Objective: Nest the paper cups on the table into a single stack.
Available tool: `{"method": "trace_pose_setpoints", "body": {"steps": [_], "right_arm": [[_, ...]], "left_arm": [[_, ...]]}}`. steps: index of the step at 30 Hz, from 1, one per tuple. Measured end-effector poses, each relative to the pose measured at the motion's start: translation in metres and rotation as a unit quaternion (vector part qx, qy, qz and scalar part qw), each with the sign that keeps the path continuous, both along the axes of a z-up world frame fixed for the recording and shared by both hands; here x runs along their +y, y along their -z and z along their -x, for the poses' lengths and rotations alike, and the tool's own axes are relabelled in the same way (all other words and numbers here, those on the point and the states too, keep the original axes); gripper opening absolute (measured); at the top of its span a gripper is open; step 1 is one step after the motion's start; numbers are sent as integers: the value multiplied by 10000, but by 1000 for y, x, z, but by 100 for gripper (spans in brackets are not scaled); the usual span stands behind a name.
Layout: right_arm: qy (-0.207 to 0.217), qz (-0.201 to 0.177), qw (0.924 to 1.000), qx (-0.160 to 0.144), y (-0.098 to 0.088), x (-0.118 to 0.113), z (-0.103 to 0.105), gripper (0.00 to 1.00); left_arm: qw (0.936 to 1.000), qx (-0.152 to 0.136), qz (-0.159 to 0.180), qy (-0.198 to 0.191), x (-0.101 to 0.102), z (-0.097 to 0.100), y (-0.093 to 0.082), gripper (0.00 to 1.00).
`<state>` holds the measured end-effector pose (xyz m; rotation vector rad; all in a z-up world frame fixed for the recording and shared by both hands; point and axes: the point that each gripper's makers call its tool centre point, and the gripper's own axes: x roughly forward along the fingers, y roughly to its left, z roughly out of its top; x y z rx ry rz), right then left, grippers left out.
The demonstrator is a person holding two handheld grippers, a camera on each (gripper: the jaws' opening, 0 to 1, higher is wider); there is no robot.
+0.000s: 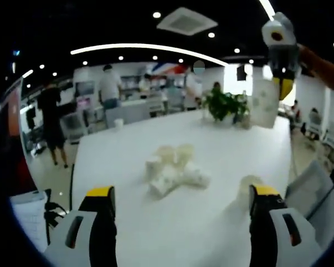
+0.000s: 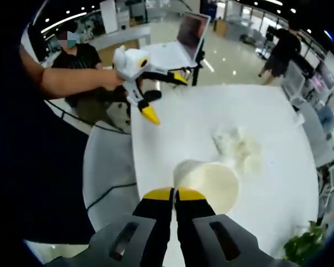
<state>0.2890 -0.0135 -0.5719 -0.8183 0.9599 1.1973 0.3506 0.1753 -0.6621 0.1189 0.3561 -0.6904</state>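
Observation:
Several white paper cups (image 1: pixel 172 167) lie in a loose pile in the middle of the white table (image 1: pixel 128 167). My left gripper (image 1: pixel 182 192) hovers before the pile, jaws wide apart and holding nothing. One more cup (image 1: pixel 249 183) sits close to its right jaw. My right gripper (image 2: pixel 174 194) is shut on the rim of a paper cup (image 2: pixel 209 183), held above the table. From the left gripper view, the right gripper (image 1: pixel 284 86) hangs high at the upper right with that cup (image 1: pixel 264 103). The right gripper view shows the left gripper (image 2: pixel 164 95) and the pile (image 2: pixel 239 147).
A potted plant (image 1: pixel 225 105) stands at the table's far end. A grey chair (image 2: pixel 108 167) is at the table edge, and another table with an open laptop (image 2: pixel 189 30) lies beyond. People stand and sit around the office.

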Motion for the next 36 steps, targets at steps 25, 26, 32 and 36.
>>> {"method": "trace_pose_setpoints", "body": {"steps": [25, 26, 32, 36], "right_arm": [[-608, 1303, 9896, -11, 17, -4, 14, 0], [-622, 1308, 9895, -19, 18, -4, 14, 0], [-644, 1305, 9893, -24, 19, -1, 16, 0], [-636, 1310, 9893, -48, 22, 0, 15, 0]], "left_arm": [[9997, 142, -147, -99, 8, 7, 6, 99], [9997, 154, -141, -108, 8, 7, 6, 99], [9997, 177, -134, -125, 9, 6, 4, 99], [9997, 157, -125, -132, 10, 5, 3, 99]]}}
